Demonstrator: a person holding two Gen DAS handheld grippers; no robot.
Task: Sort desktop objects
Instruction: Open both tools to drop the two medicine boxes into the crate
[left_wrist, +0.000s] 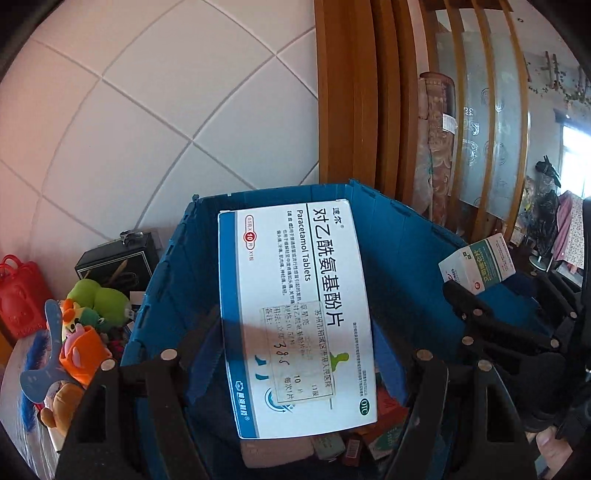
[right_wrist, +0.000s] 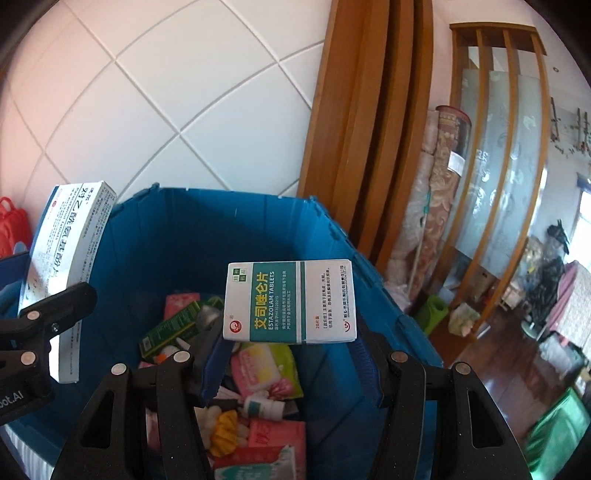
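Observation:
My left gripper is shut on a large white and blue paracetamol tablet box, held flat over the open blue bin. My right gripper is shut on a smaller white and green estazolam tablet box, also above the blue bin. In the right wrist view the paracetamol box appears at the left with the other gripper's black fingers on it. The estazolam box shows at the right of the left wrist view.
The bin holds tissue packs, a small white bottle and several small boxes. Left of the bin lie plush toys, an orange toy, a red basket and a black box. Tiled wall and wooden door frame stand behind.

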